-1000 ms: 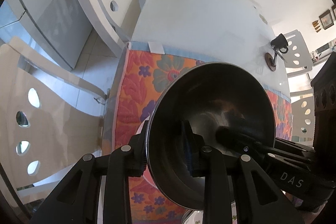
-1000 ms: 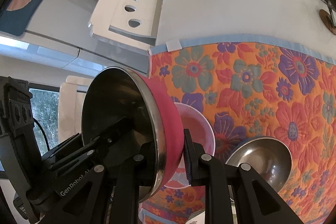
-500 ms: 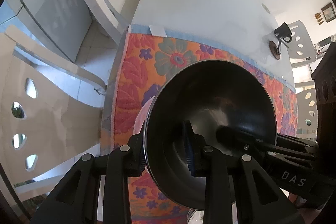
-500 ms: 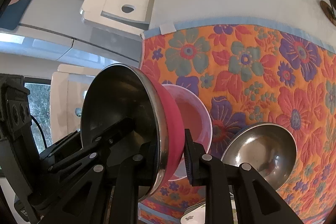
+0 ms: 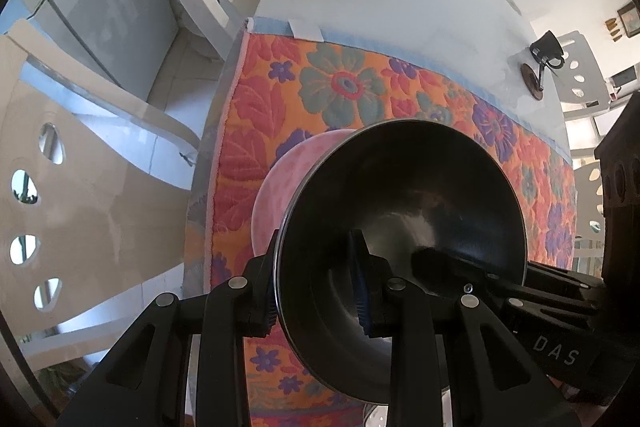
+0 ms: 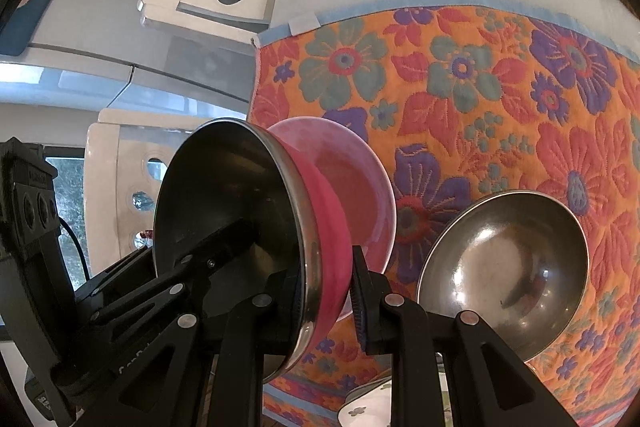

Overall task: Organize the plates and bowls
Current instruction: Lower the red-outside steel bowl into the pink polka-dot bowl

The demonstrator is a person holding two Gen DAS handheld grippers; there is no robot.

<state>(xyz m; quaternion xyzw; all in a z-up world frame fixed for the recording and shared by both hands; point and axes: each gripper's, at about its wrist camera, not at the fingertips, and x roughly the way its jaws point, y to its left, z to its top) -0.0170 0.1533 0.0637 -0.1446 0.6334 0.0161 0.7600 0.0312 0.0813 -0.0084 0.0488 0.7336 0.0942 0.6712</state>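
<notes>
On white table (image 5: 392, 11), floral mat (image 5: 344, 87)

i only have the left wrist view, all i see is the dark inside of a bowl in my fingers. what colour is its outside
Observer: Red. In the right wrist view the bowl has a red outer wall and a steel rim, and both grippers hold it.
Operator: where does the right one hold it
Observer: The right gripper is shut on the rim nearest its camera, one finger inside and one on the red wall.
Operator: whats under it
Observer: A pink bowl sits on the floral mat, just beyond the red one.
Operator: anything else nearby
Observer: An empty steel bowl sits on the mat to the right of the pink one in that view.
</notes>
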